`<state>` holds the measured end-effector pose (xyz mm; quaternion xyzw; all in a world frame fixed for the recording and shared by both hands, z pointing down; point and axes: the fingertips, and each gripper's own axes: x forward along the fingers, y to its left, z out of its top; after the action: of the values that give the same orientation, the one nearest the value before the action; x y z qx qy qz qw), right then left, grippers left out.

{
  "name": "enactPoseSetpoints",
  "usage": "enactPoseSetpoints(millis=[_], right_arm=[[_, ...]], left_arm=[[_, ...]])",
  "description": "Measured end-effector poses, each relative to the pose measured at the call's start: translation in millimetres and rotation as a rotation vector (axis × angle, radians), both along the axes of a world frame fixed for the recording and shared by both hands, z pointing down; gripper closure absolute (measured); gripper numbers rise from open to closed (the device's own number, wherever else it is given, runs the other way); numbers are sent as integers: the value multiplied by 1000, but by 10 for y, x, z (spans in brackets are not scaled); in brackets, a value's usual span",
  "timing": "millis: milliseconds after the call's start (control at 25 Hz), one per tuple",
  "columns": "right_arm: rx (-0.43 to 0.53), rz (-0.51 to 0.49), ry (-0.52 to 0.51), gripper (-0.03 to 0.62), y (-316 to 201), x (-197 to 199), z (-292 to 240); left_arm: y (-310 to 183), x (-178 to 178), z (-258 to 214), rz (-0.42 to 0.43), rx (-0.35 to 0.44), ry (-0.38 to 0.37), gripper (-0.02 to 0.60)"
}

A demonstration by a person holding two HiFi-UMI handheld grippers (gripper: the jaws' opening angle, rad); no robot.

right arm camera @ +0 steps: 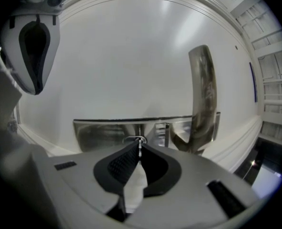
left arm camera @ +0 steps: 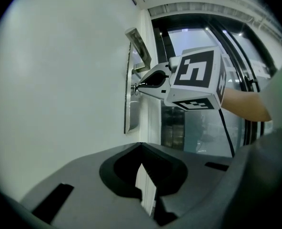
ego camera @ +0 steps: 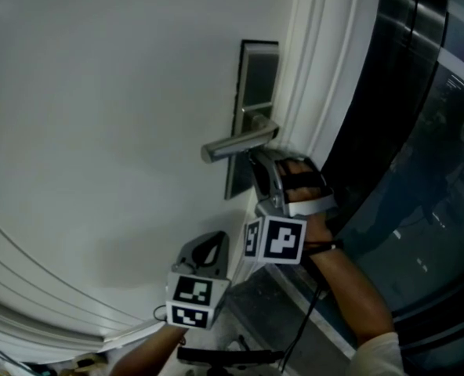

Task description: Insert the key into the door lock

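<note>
A steel lock plate (ego camera: 257,77) with a lever handle (ego camera: 233,145) is set in the white door (ego camera: 99,131). My right gripper (ego camera: 258,160) sits just under the handle, shut on the key (right arm camera: 140,147). The key's thin metal tip touches the keyhole (right arm camera: 133,140) on the plate (right arm camera: 98,130); how deep it sits I cannot tell. The handle (right arm camera: 203,94) stands to the right of it. My left gripper (ego camera: 218,238) hangs lower and left of the plate, shut and holding nothing. From the left gripper (left arm camera: 140,147) view, the right gripper (left arm camera: 137,86) points at the plate (left arm camera: 130,104).
The door frame moulding (ego camera: 320,69) runs along the lock side, with a dark glass panel (ego camera: 408,131) beyond it. Curved trim (ego camera: 44,288) crosses the door's lower part. A person's forearm (ego camera: 349,288) carries the right gripper.
</note>
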<state>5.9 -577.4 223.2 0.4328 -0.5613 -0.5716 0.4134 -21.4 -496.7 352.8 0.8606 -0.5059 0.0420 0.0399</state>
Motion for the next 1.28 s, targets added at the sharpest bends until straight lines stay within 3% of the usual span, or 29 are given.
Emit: enactPoseSetpoints(millis=[520,960,1280], right_arm=[[-21,2,-135,540,187,48,-3],[-74,21,-390,540,676,60,58],[-207,47,-575,540,1104,-53,395]], left_arm=[[185,-113,-22,16,7,9,578],[448,-210,-47,69,8,37,578],[693,-257,-42,131,8,49,578]])
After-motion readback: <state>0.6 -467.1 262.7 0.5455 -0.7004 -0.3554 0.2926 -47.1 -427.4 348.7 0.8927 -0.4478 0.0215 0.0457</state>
